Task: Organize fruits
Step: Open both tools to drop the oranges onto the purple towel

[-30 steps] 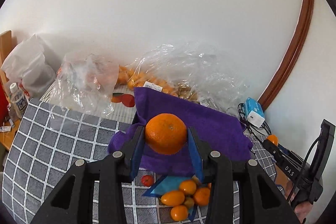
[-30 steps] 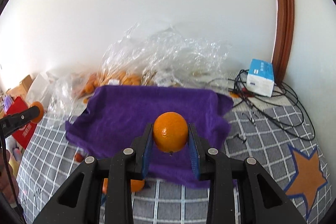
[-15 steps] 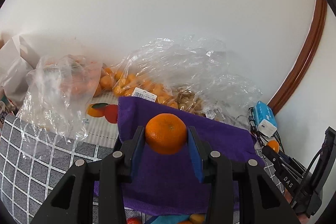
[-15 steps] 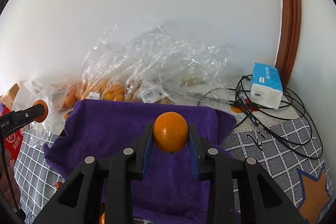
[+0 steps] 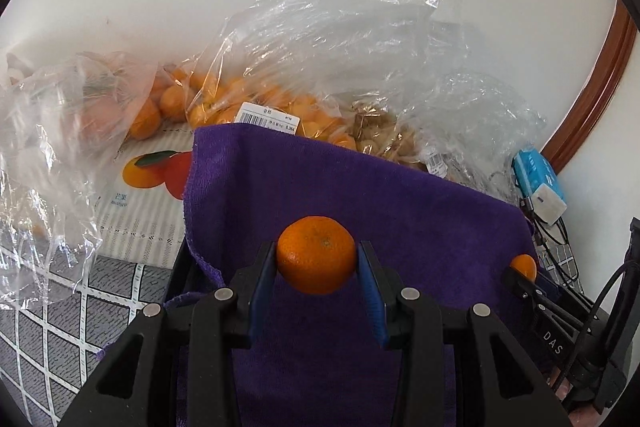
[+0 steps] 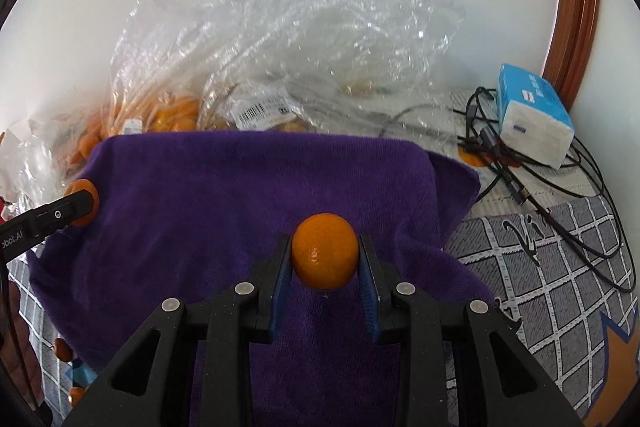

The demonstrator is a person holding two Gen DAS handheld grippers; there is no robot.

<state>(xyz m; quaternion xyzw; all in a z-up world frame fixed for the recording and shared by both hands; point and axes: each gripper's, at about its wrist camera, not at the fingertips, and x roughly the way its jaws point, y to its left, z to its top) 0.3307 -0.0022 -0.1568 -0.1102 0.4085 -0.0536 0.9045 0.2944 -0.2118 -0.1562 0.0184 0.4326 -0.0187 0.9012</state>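
I have the left hand-held gripper (image 5: 317, 259) clamped on one orange (image 5: 316, 254) and the right hand-held gripper (image 6: 325, 259) clamped on another orange (image 6: 325, 255), both above the purple towel (image 5: 360, 195)

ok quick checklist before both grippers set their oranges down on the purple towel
1. Left gripper grip on its orange: held between both fingers, ok.
2. Right gripper grip on its orange: held between both fingers, ok.
3. Purple towel ahead of both: bare cloth, ok.
4. Gap between the two grippers: apart in both views, ok.
5. Height above the towel: cannot tell.
6. Plastic bags and cables near the towel's edges: off the cloth, ok.
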